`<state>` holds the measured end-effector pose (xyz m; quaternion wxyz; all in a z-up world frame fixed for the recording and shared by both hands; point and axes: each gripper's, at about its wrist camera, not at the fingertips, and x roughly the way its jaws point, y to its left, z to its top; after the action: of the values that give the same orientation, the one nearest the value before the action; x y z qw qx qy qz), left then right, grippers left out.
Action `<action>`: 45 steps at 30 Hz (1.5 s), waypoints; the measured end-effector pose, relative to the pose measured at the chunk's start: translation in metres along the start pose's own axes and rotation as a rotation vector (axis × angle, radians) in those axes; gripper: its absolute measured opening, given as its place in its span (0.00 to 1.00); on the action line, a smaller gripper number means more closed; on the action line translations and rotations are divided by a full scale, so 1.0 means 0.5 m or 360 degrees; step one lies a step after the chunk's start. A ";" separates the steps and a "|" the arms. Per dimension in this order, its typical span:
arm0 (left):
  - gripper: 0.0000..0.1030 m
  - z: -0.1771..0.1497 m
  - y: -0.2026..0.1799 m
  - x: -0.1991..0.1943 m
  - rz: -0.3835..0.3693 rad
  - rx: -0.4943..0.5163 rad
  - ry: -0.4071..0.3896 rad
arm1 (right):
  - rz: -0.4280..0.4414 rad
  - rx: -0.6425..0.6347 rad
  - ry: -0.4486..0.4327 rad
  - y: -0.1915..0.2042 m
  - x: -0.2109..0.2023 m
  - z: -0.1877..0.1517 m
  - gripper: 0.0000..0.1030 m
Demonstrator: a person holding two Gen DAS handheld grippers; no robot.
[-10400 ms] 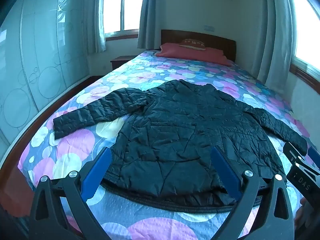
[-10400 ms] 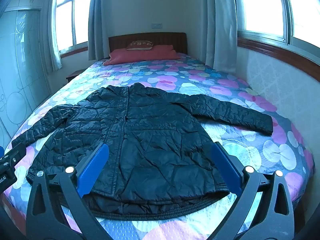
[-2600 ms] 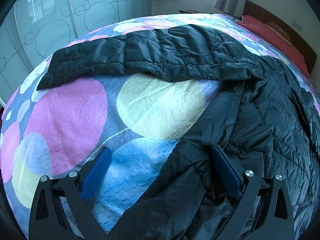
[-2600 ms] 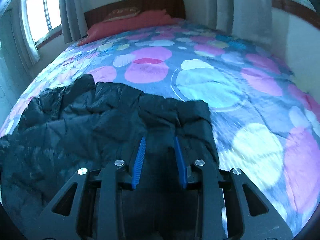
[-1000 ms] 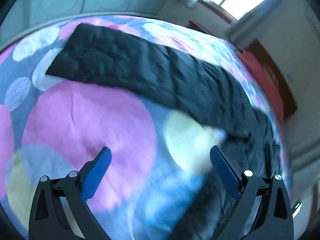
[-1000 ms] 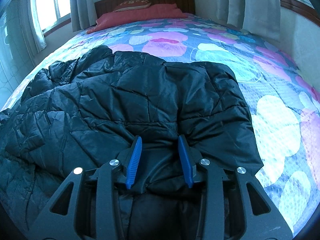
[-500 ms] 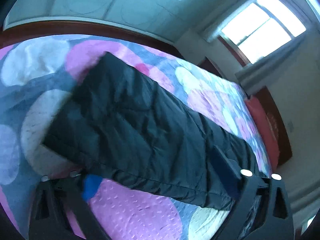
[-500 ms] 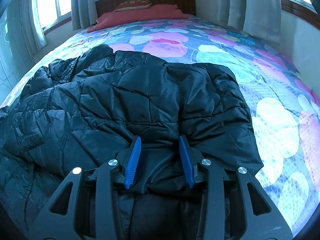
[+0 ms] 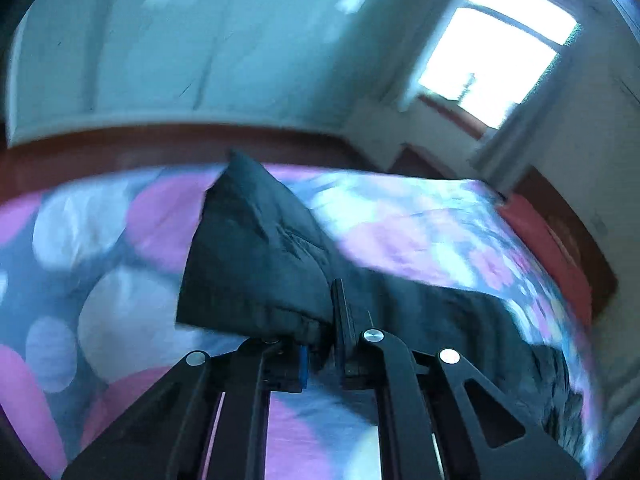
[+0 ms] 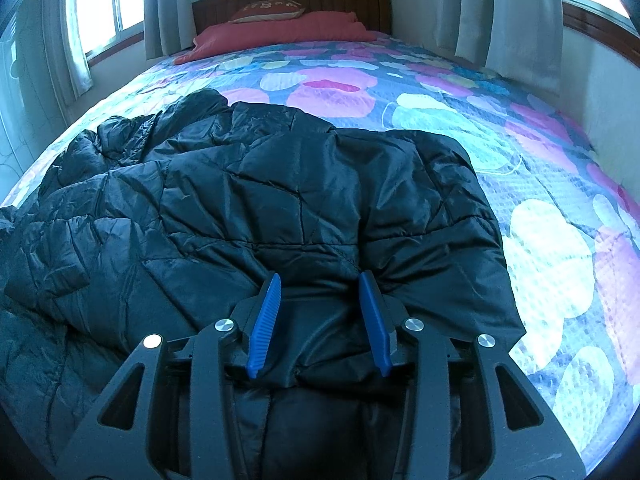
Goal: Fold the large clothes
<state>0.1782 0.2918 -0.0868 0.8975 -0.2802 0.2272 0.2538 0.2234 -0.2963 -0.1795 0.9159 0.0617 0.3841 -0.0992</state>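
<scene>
The black jacket (image 10: 280, 200) lies on the bed (image 10: 540, 240) with its right side folded over, bunched toward the left edge and foot of the bed. The left hand-held gripper (image 9: 324, 340) has just snapped closed and pinches the cuff of the jacket's sleeve (image 9: 256, 264), lifted off the bedspread near the bed's left edge. The right hand-held gripper (image 10: 320, 320) stands at a narrow gap with a thick fold of the jacket squeezed between its blue fingers (image 10: 266, 320).
</scene>
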 end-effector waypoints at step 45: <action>0.65 -0.402 -0.640 -0.172 -0.0827 0.1252 0.0297 | 0.0312 0.0200 -0.0082 -0.032 -0.075 0.018 0.60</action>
<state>0.2452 -0.0893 -0.0640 0.9449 0.0115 0.3081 -0.1104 0.2003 -0.3083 -0.1467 0.9250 0.1536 0.3457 -0.0346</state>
